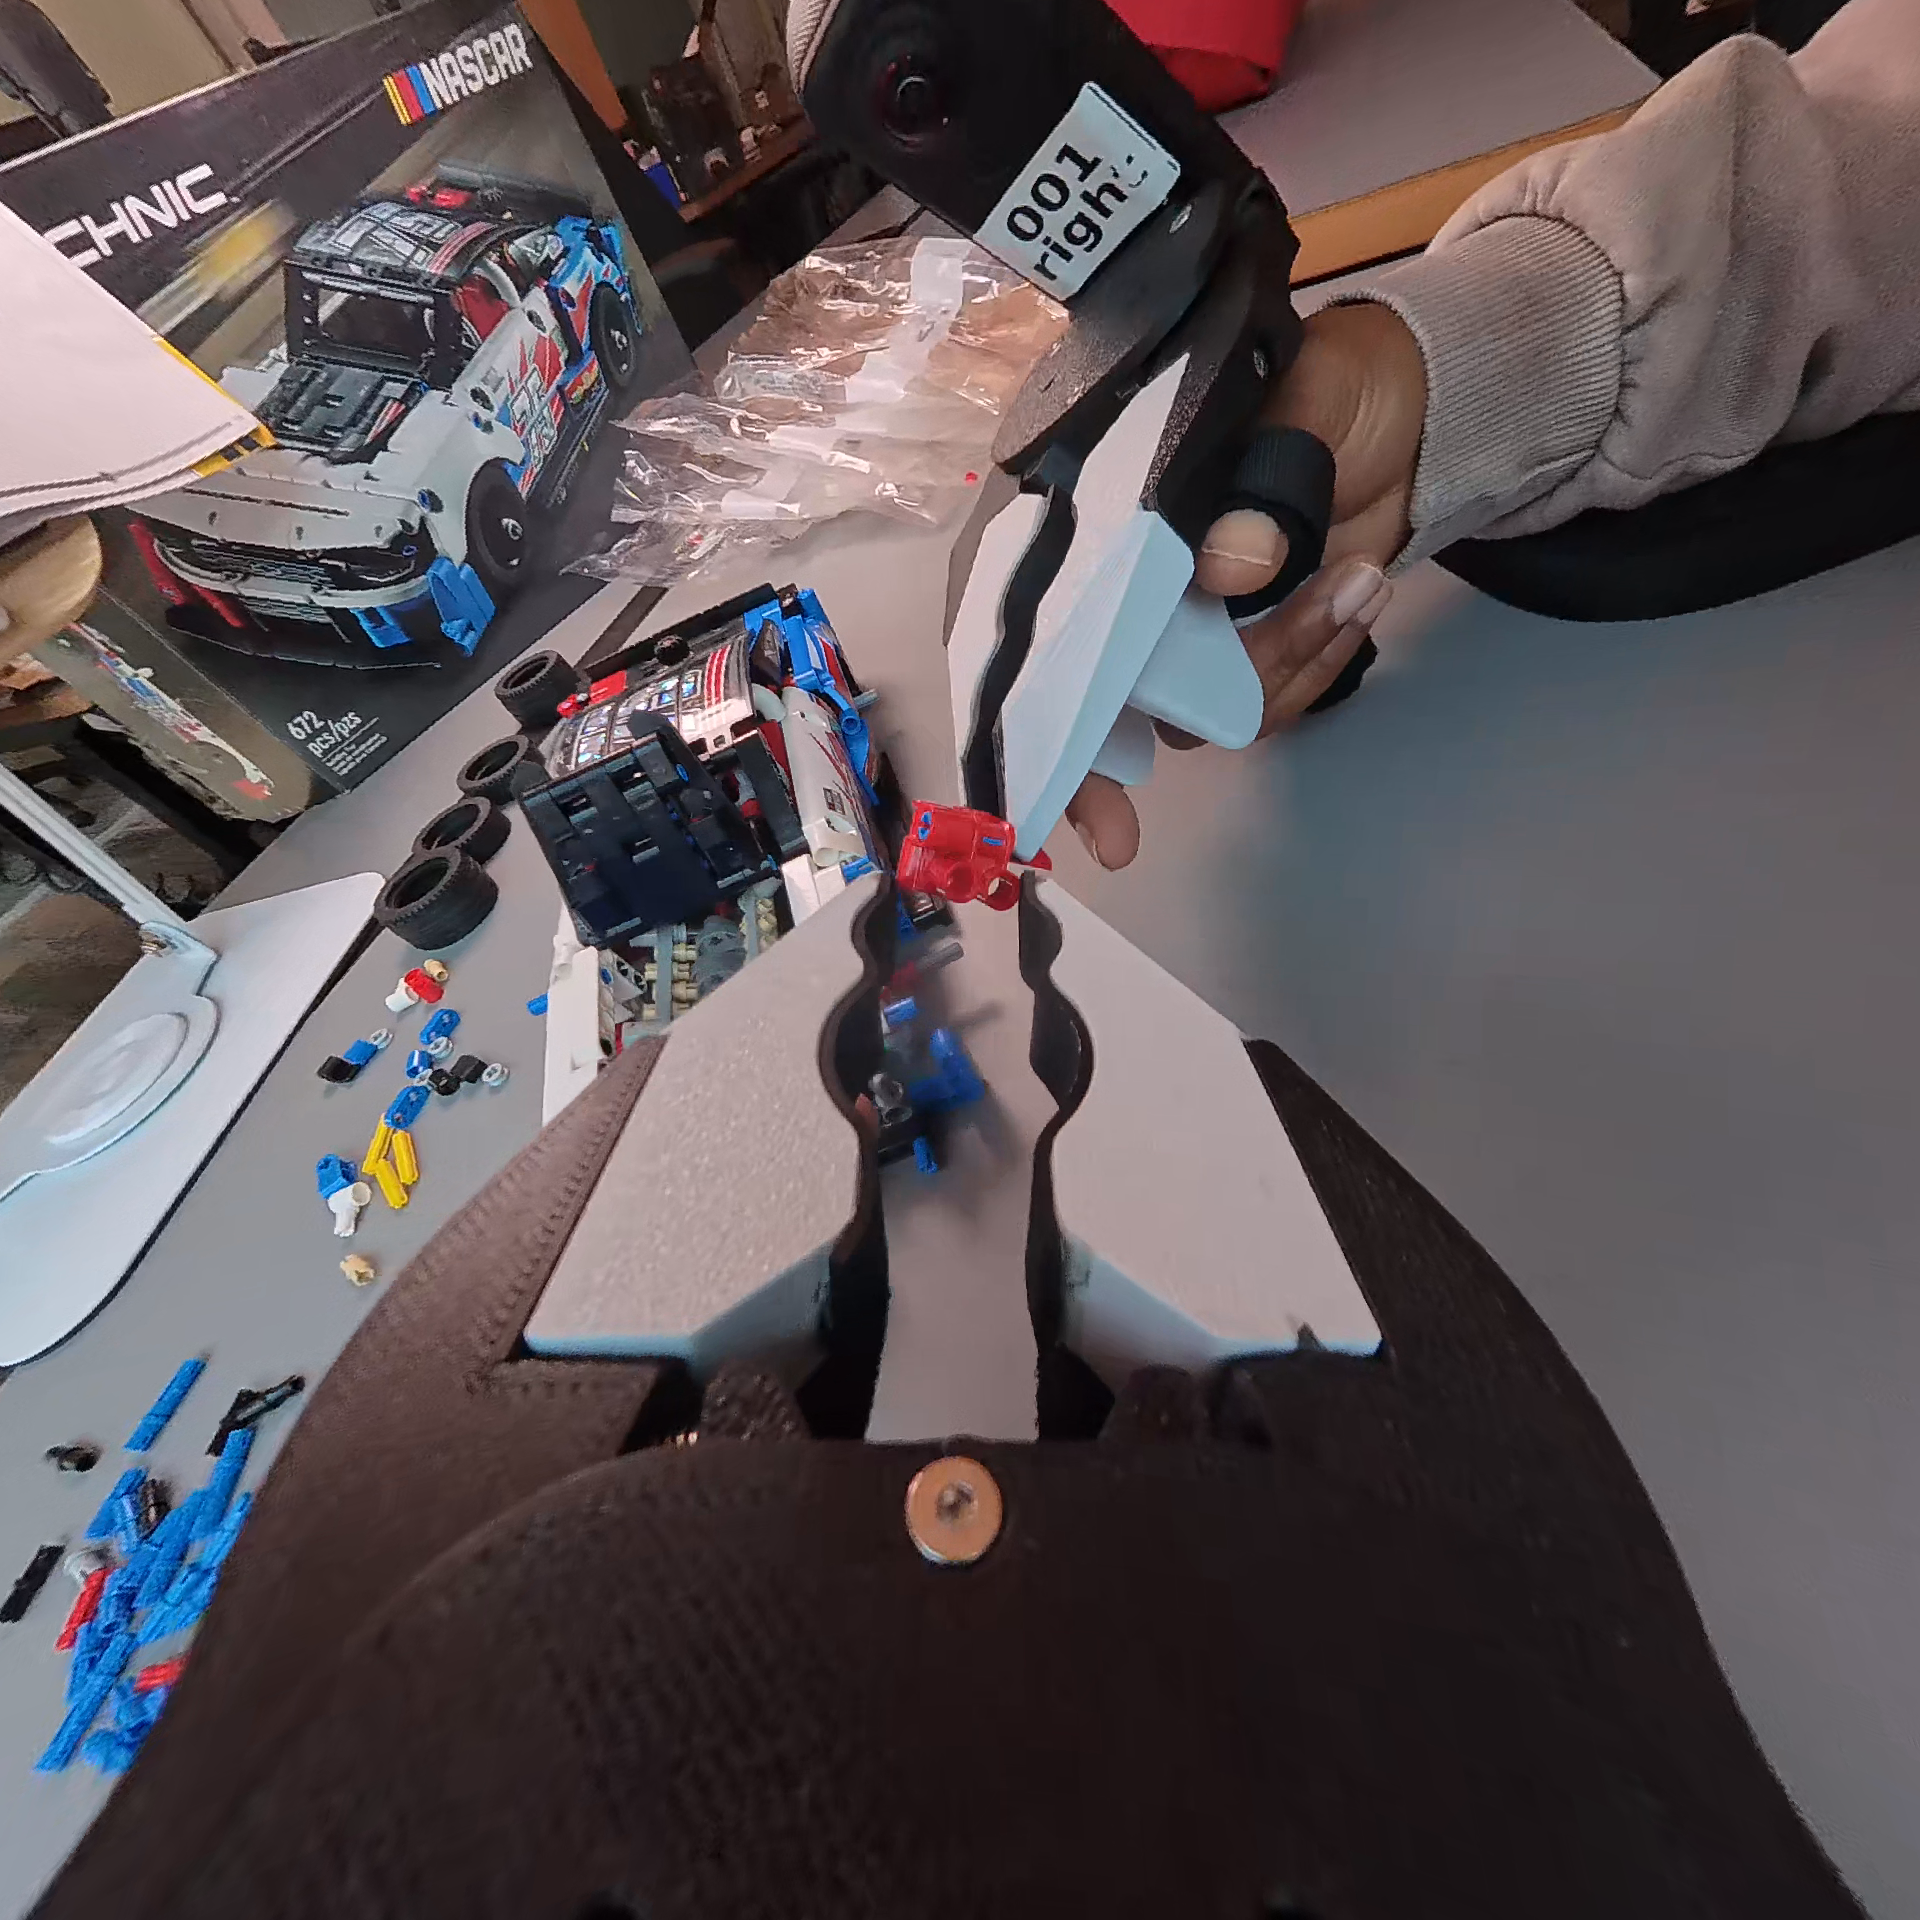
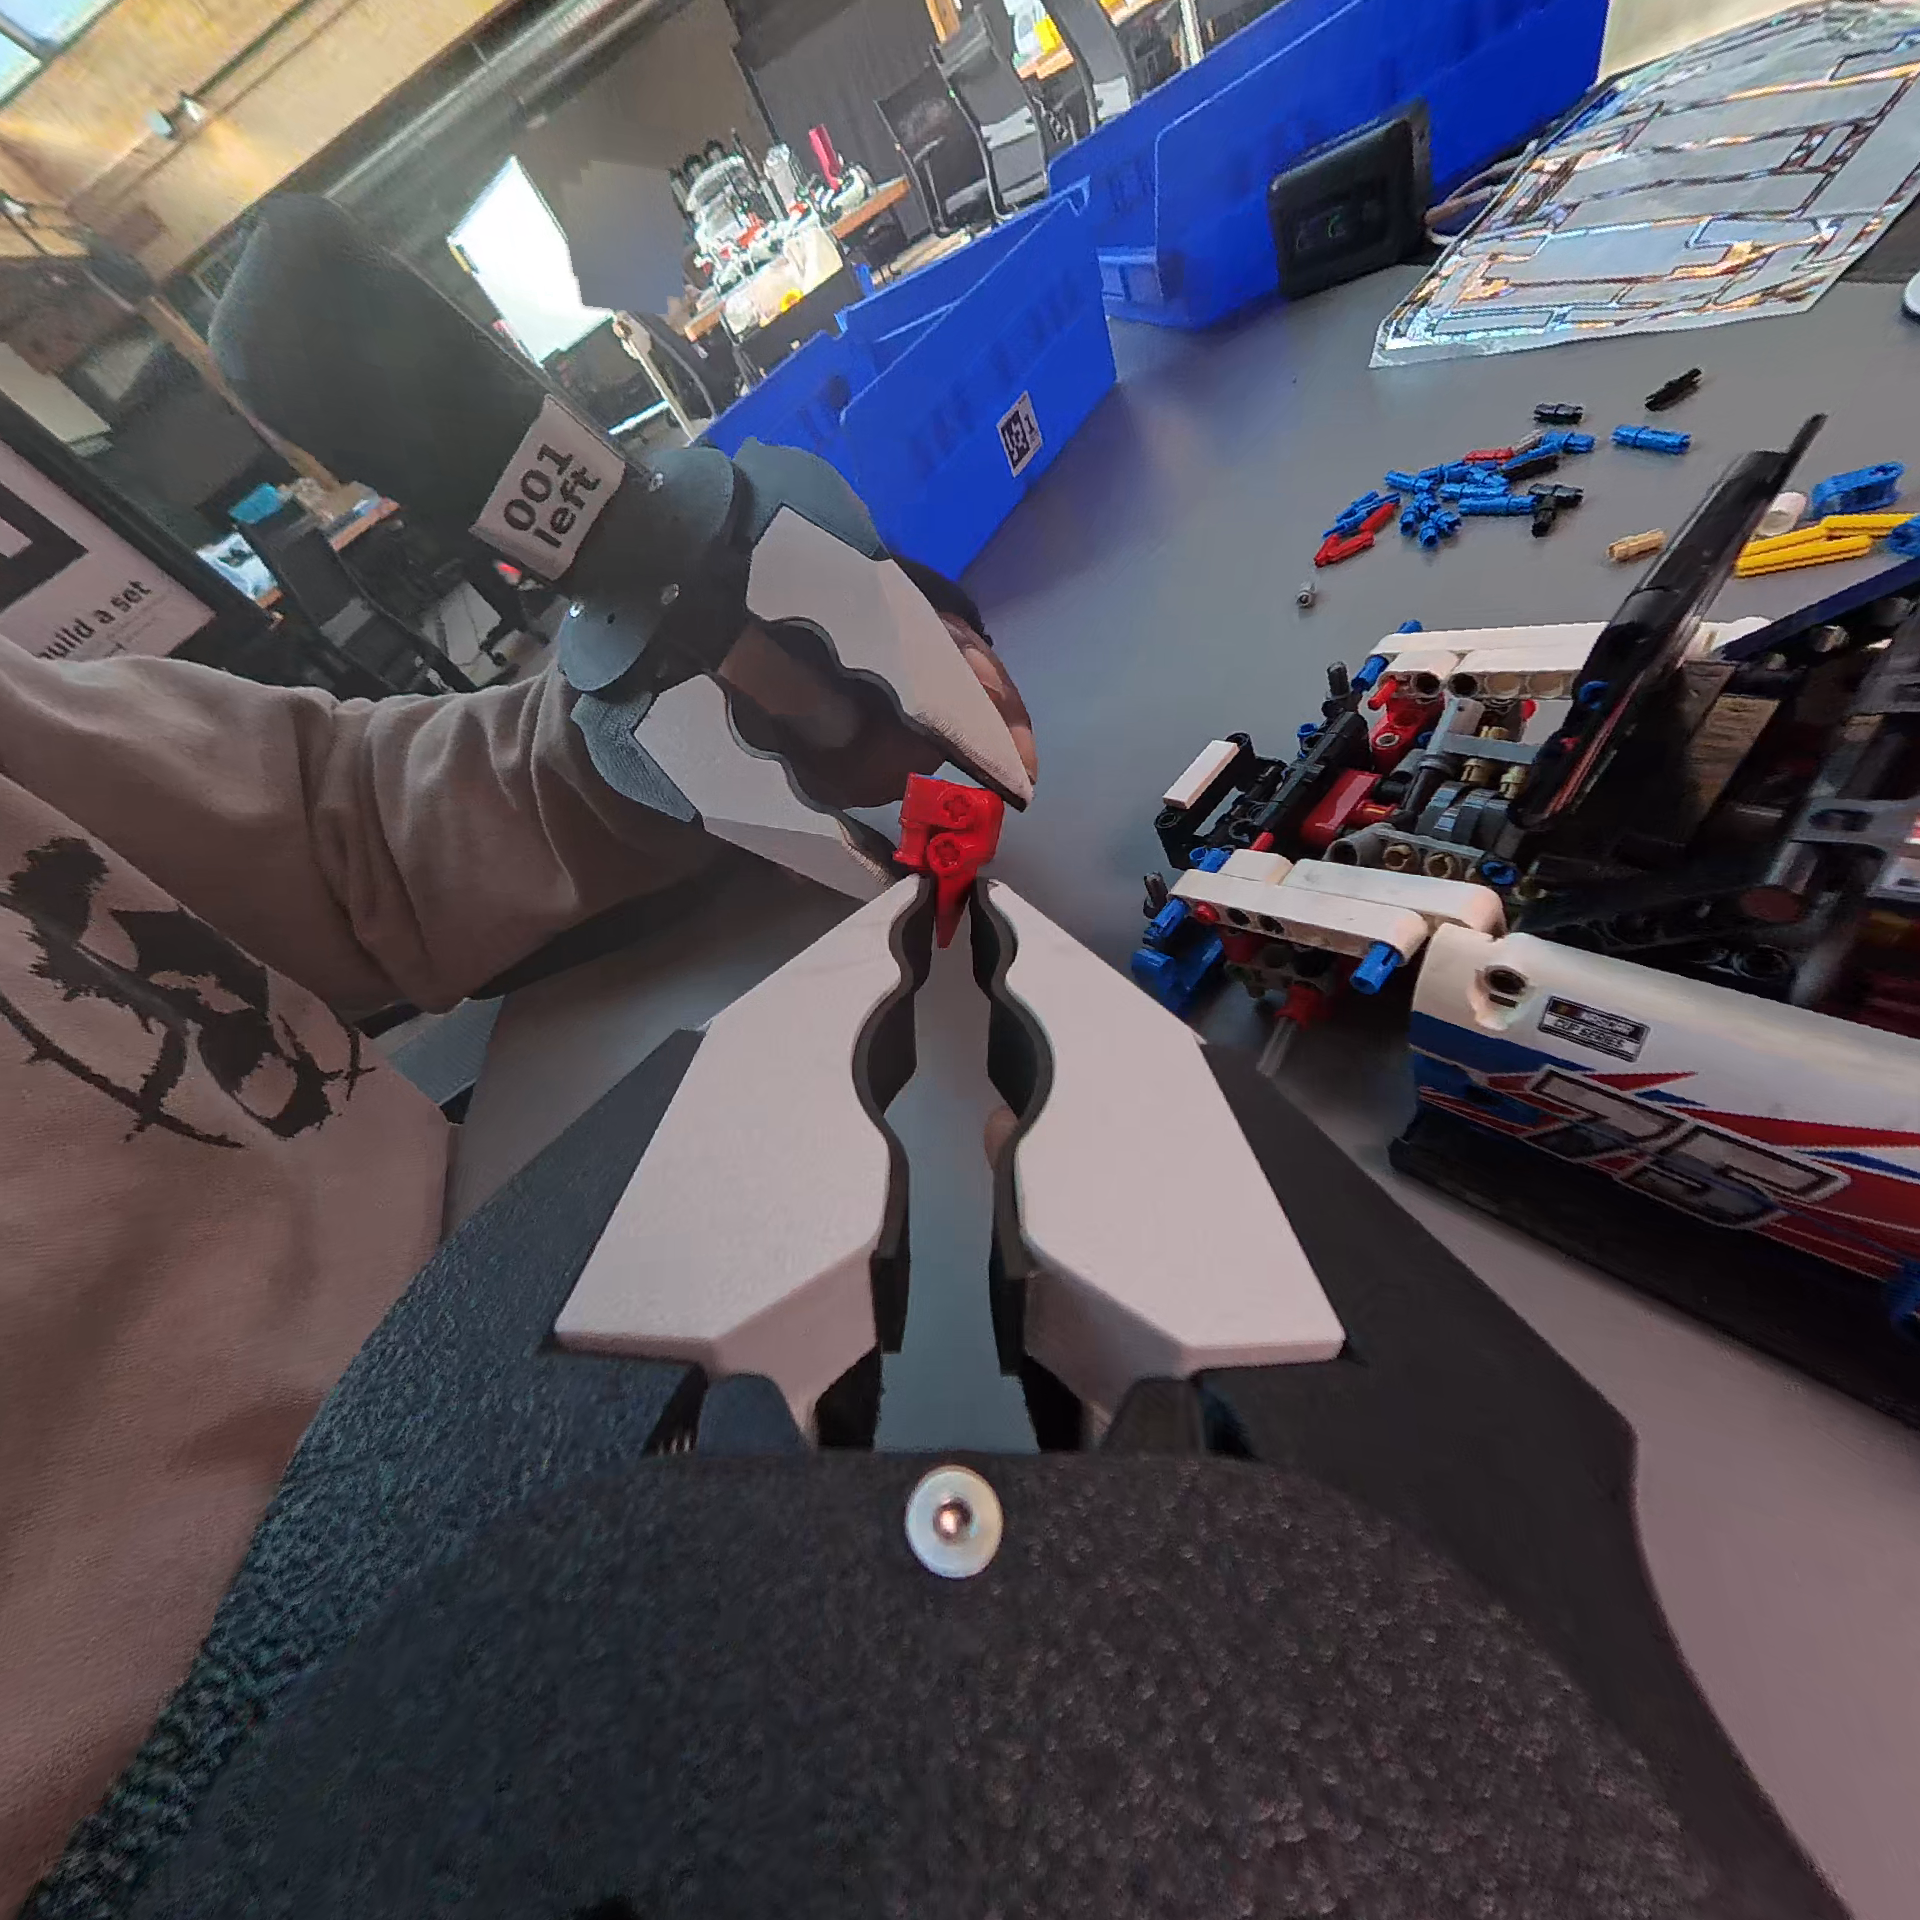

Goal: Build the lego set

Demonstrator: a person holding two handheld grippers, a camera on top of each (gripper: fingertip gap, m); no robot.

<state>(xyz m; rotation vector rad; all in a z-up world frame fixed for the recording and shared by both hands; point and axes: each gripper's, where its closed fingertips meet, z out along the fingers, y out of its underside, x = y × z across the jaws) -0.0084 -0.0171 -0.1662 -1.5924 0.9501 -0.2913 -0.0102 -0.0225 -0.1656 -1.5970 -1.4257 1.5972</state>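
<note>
A small red Technic piece [image 1: 951,847] with blue pins is held in the air between both grippers. My left gripper [image 1: 956,883] pinches its block at the fingertips. It also shows in the right wrist view [image 2: 951,831], coming in from the left. My right gripper [image 2: 948,888] is shut on the piece's thin red tab [image 2: 948,914]. It comes down from the upper right in the left wrist view [image 1: 1029,854]. The part-built white, blue and red car [image 1: 707,790] [image 2: 1558,935] lies on the grey table just beyond.
Several black tyres [image 1: 457,883] and loose blue, yellow and red pins [image 1: 395,1091] [image 2: 1475,499] lie on the table. The set box [image 1: 364,416], plastic bags [image 1: 831,395], blue bins [image 2: 987,416] and a sticker sheet [image 2: 1662,187] stand farther off. The grippers are tip to tip, or close to it.
</note>
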